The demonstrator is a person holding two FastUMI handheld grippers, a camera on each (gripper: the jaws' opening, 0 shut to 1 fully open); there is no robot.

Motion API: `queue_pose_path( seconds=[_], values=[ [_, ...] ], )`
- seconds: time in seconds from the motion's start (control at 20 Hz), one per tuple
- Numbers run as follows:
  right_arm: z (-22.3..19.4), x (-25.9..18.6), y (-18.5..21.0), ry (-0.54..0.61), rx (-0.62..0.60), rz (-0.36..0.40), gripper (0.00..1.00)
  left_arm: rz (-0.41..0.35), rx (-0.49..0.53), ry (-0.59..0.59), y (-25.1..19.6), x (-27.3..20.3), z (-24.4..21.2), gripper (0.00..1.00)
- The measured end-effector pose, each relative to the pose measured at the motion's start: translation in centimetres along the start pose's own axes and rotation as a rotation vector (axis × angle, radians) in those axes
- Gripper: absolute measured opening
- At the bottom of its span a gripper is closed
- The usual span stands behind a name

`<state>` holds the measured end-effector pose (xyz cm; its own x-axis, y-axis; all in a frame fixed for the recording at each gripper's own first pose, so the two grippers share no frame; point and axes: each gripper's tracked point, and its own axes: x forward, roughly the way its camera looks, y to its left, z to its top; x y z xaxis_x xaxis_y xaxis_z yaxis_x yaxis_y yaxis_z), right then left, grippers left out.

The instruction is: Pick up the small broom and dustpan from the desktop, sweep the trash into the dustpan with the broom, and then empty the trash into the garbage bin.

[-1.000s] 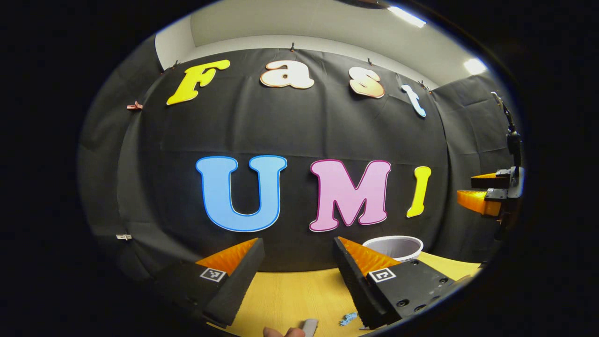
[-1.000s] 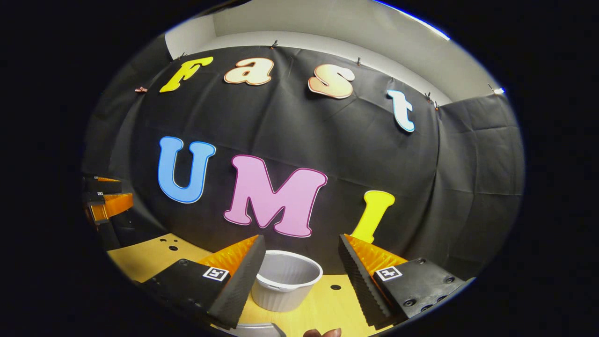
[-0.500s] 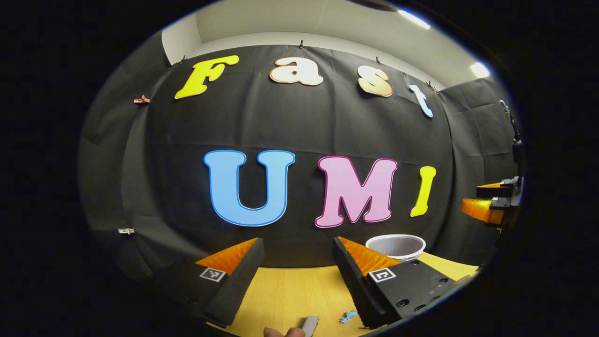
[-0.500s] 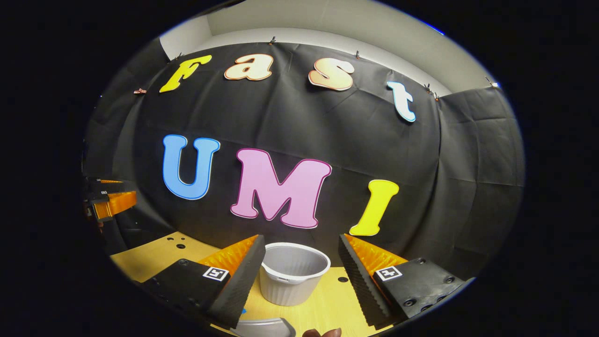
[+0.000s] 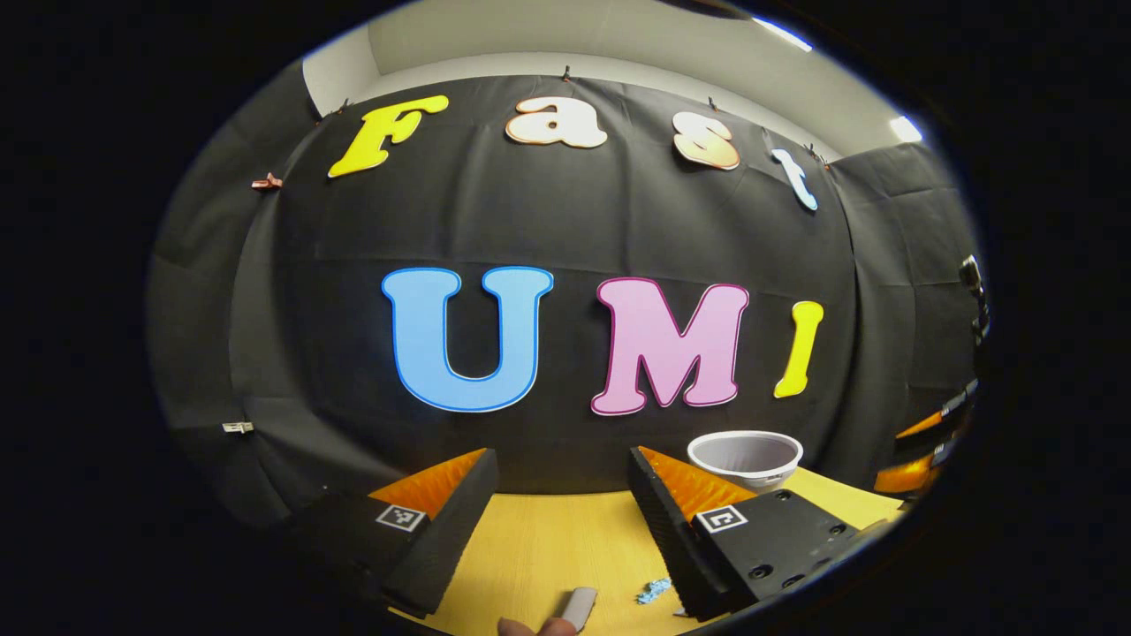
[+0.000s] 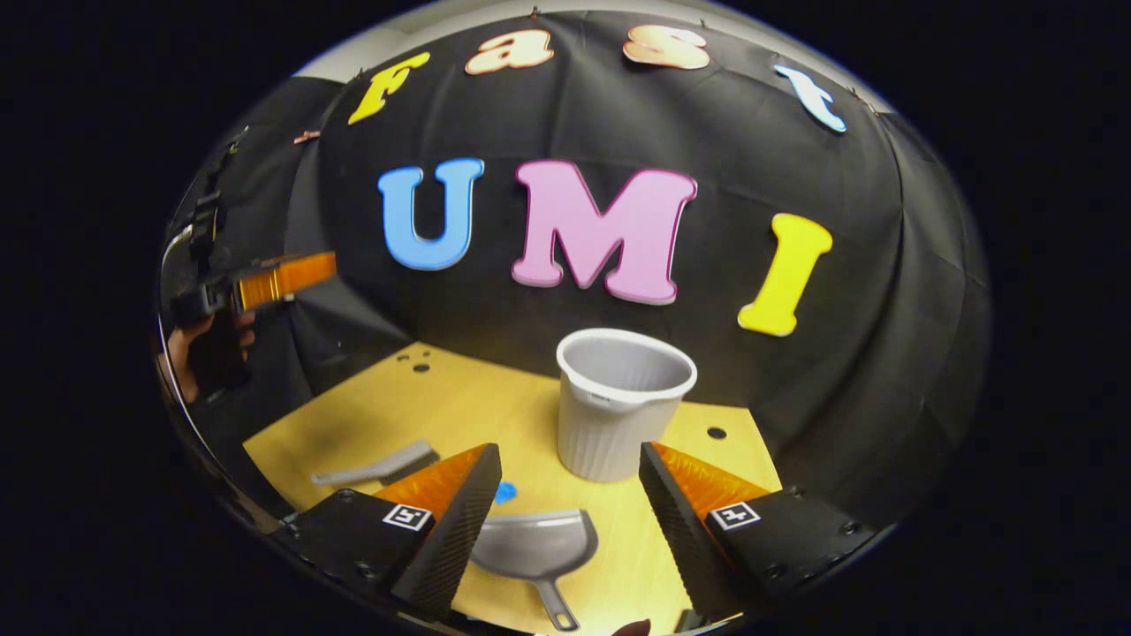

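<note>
In the left gripper view, the left gripper (image 5: 558, 503) hung above the wooden desktop (image 5: 539, 548) with its jaws spread wide and nothing between them. At the bottom edge, between the fingers, lay the grey tip of the small broom (image 5: 579, 608), with a fingertip (image 5: 530, 627) just beside it at the rim. A scrap of blue trash (image 5: 655, 590) lay on the wood close against the inner side of the right-hand finger. Farther back stood the white garbage bin (image 5: 745, 457), partly hidden behind that finger. At the far right edge the other gripper showed dimly — too cut off to judge its jaws from here.

In the right gripper view, the right gripper (image 6: 565, 499) was tilted down over the desktop (image 6: 459, 406), jaws wide apart and holding nothing. The grey dustpan (image 6: 535, 552) lay flat on the wood between its fingers, handle pointing toward the camera. A bit of blue trash (image 6: 504, 491) sat just beyond the pan, beside the left-hand finger. The small broom (image 6: 375, 465) lay to the left, apart from the pan. The ribbed garbage bin (image 6: 618, 402) stood upright behind the pan. At far left a hand (image 6: 190, 353) held the left gripper (image 6: 274, 278) up off the desktop — its opening could not be told from this side.
</note>
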<state>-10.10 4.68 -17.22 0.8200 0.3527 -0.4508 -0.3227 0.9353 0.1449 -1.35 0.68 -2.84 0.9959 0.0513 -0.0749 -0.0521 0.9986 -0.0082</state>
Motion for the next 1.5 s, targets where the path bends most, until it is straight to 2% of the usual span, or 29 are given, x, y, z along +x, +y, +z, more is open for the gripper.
queue_pose_path(
  seconds=[0.25,0.45,0.7,0.85,1.05,1.5],
  values=[
    [-8.5,0.4,2.0,0.205,-0.072,0.111,0.98,0.022,-0.010,0.024,-1.0,-0.2,-0.5,0.95],
    [-17.1,0.5,1.1,0.468,-0.141,0.105,0.97,0.045,0.009,0.028,-1.5,-0.6,-0.7,0.95],
    [-23.4,3.5,2.4,0.619,-0.108,0.175,0.96,0.077,0.013,0.042,-1.7,-0.9,-1.1,0.95],
    [-25.8,4.9,2.0,0.668,-0.139,0.155,0.96,0.091,0.022,0.046,-1.5,-0.9,-1.1,0.95],
    [-28.3,6.2,2.7,0.739,-0.112,0.175,0.95,0.108,0.035,0.051,-1.2,-0.8,-1.3,0.95],
    [-29.7,8.5,4.4,0.778,-0.008,0.209,0.90,0.140,0.047,0.085,-0.2,-0.9,-2.1,0.95]
  ],
)
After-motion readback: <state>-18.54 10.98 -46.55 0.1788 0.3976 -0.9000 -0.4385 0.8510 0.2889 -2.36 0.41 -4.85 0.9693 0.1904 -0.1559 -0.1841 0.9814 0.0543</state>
